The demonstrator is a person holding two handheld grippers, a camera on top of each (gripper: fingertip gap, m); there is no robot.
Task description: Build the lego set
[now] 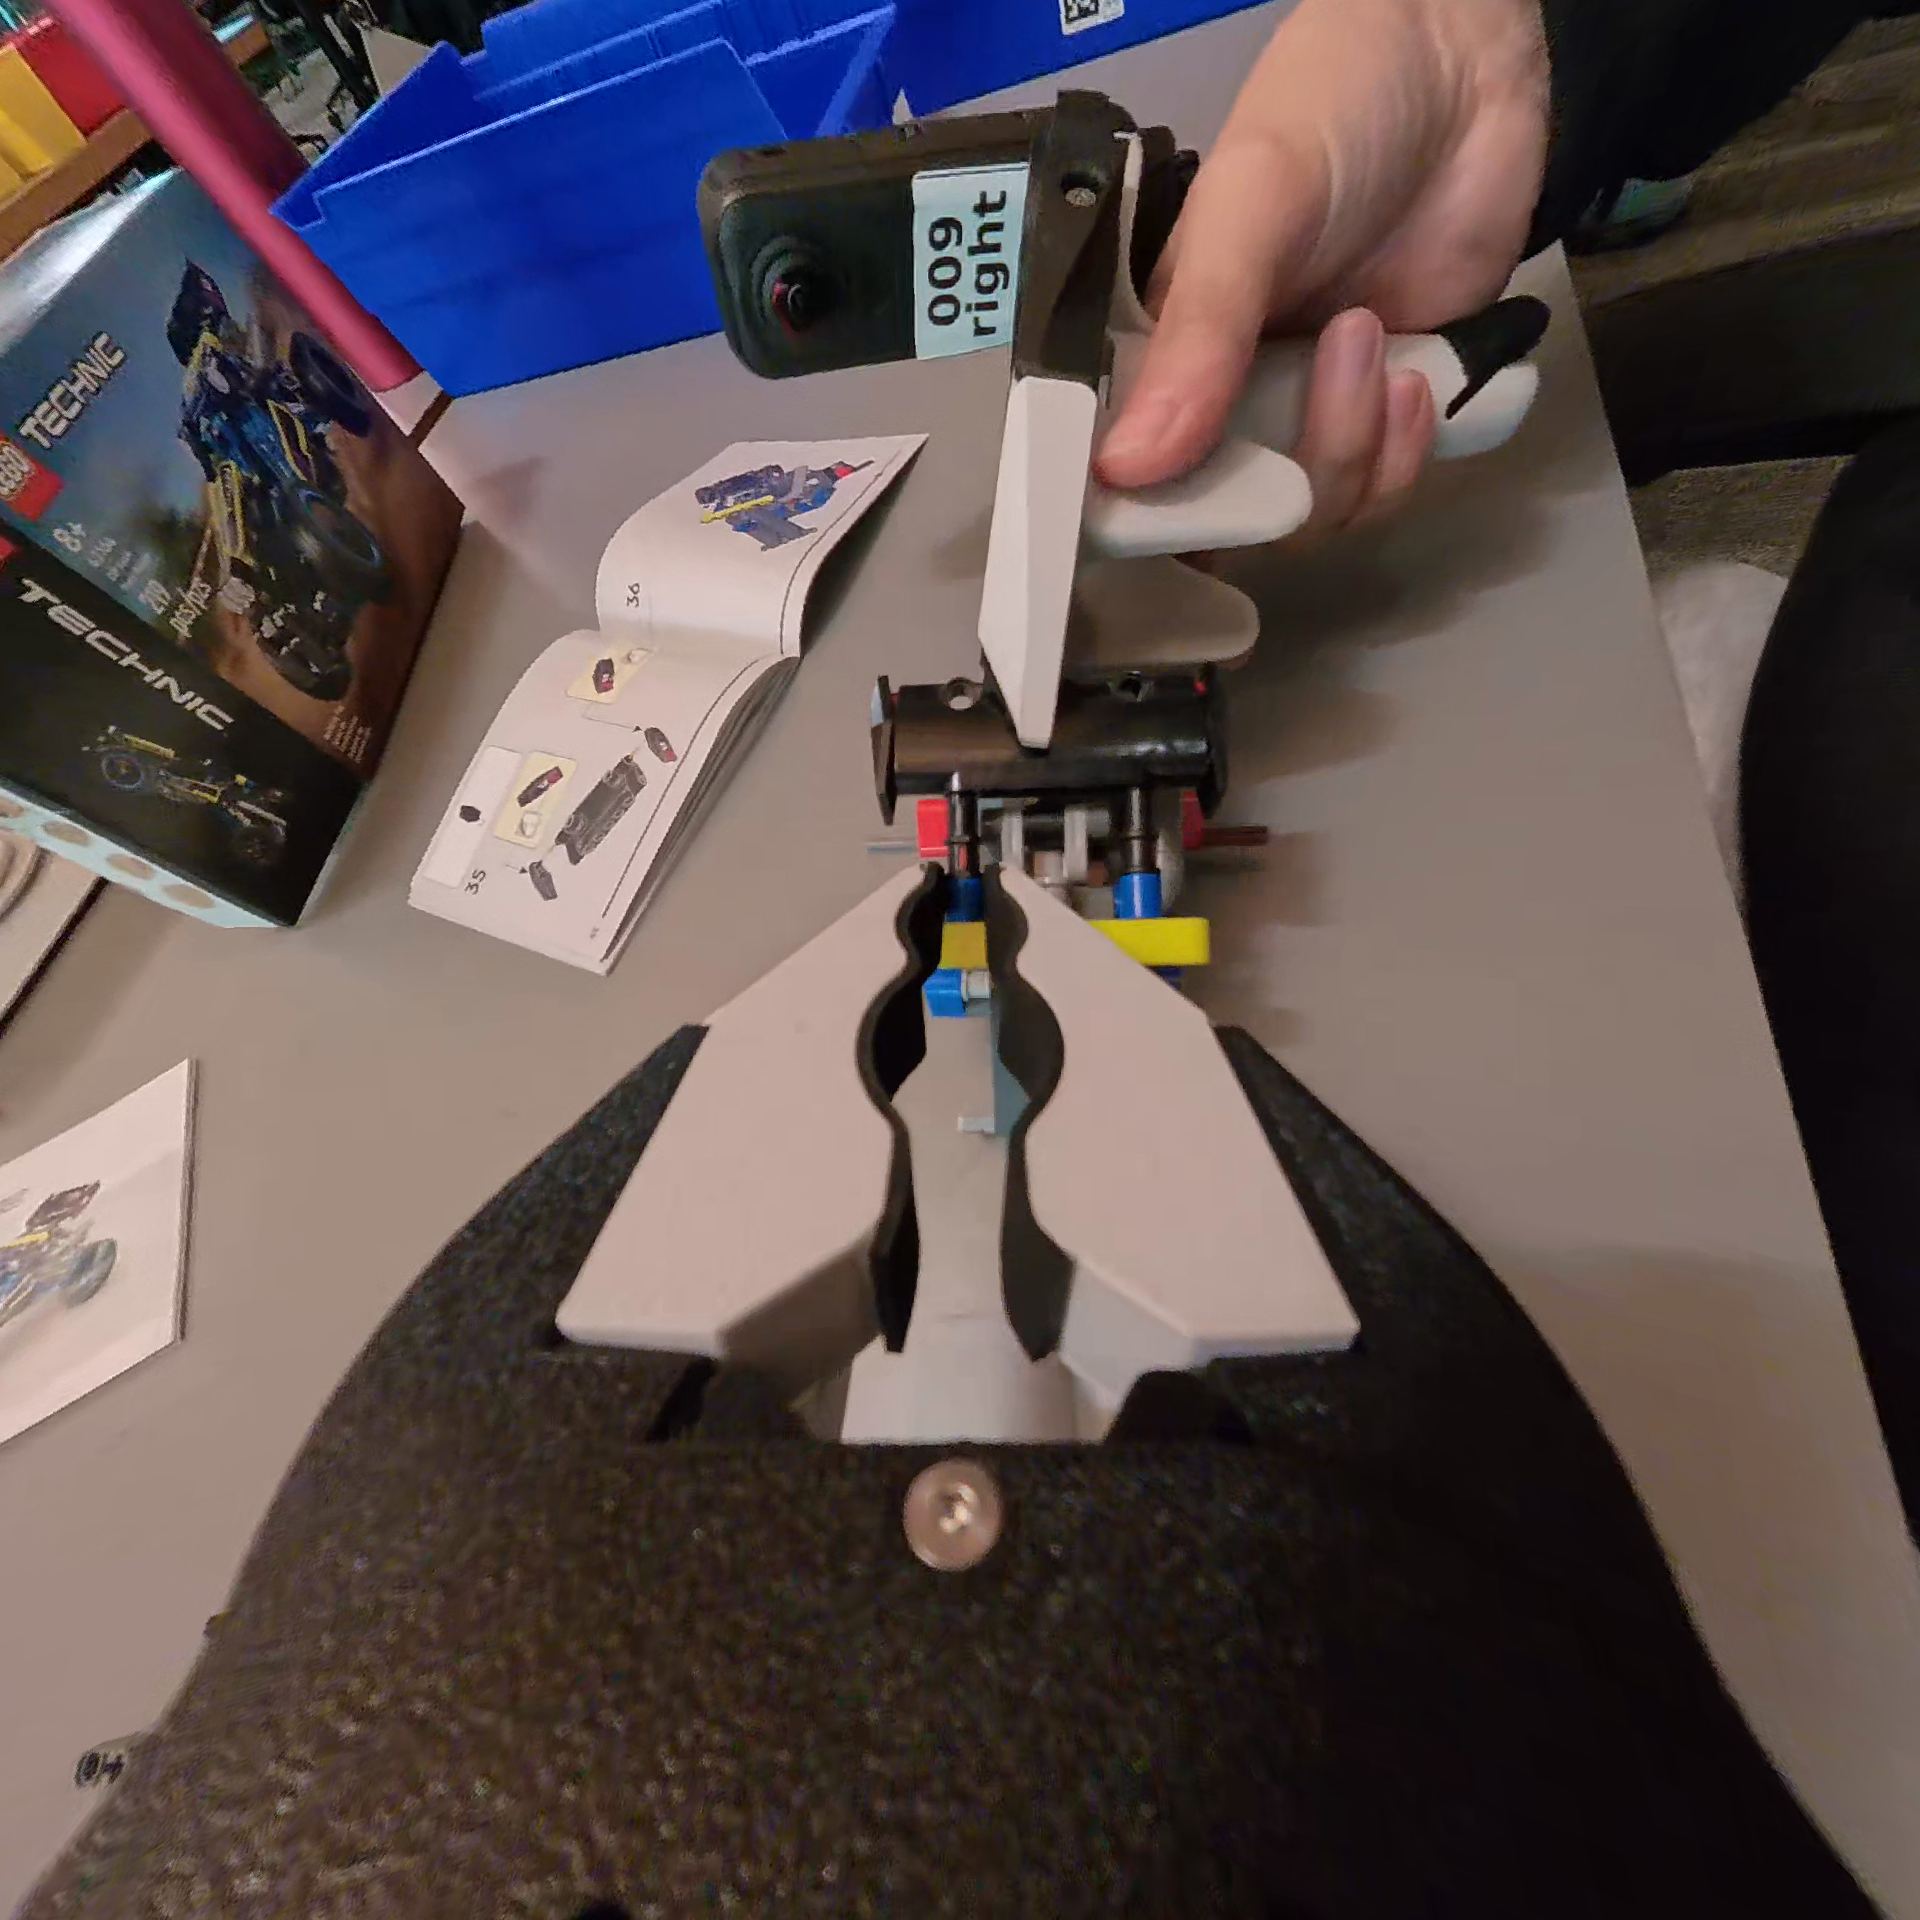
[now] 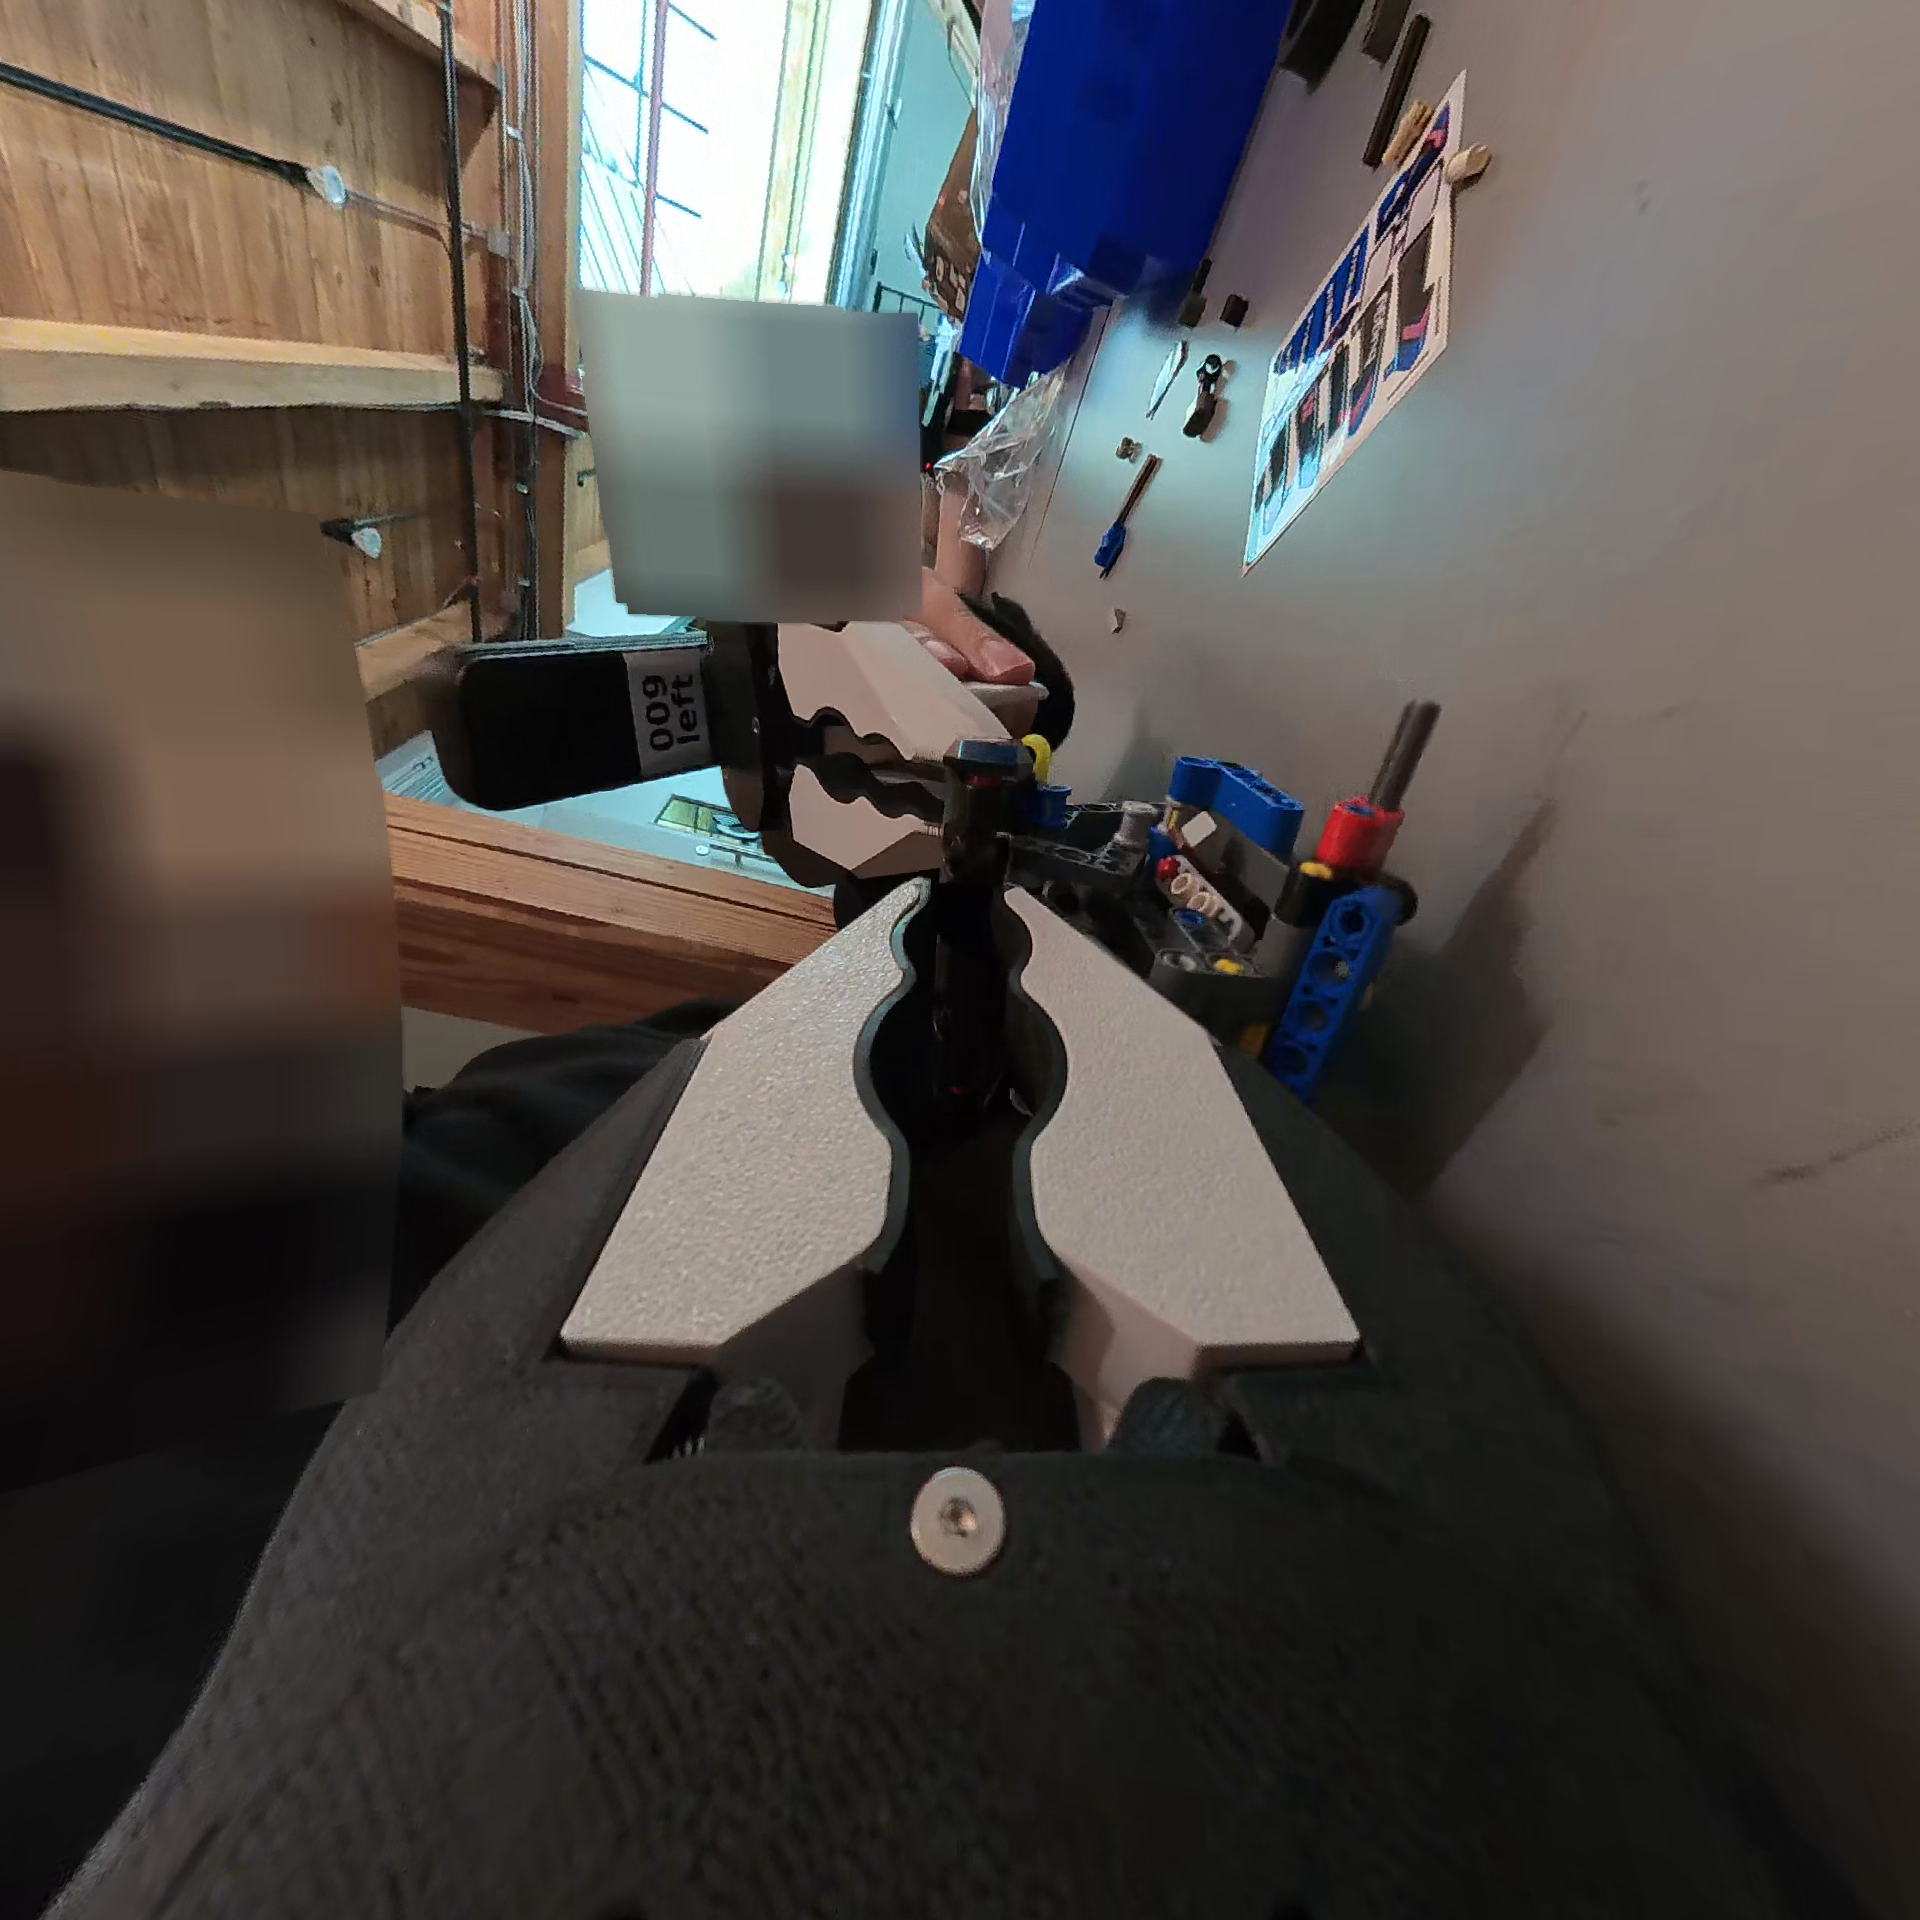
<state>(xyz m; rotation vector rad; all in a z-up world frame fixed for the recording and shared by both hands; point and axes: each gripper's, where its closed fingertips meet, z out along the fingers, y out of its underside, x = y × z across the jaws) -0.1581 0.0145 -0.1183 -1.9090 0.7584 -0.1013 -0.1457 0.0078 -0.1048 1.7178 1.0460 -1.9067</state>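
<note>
Fingers of the left hand-held gripper (image 1: 961, 883) stand narrow, pinched on a small blue-and-yellow part at the near end of the brick model (image 1: 1049, 862), which sits on the grey surface (image 1: 1455, 1039) at 12 o'clock from it. Directly above, the right hand-held gripper (image 2: 961, 904) comes down from 12 o'clock, clamped on the model's black block (image 1: 1039, 727) (its fingertips are hidden behind that block in the left wrist view). An open instruction booklet (image 1: 665, 696) lies at 10 o'clock, a printed box (image 1: 187, 540) beyond it, cut off at the edge. Blue bins (image 1: 582, 187) are partly out of frame.
</note>
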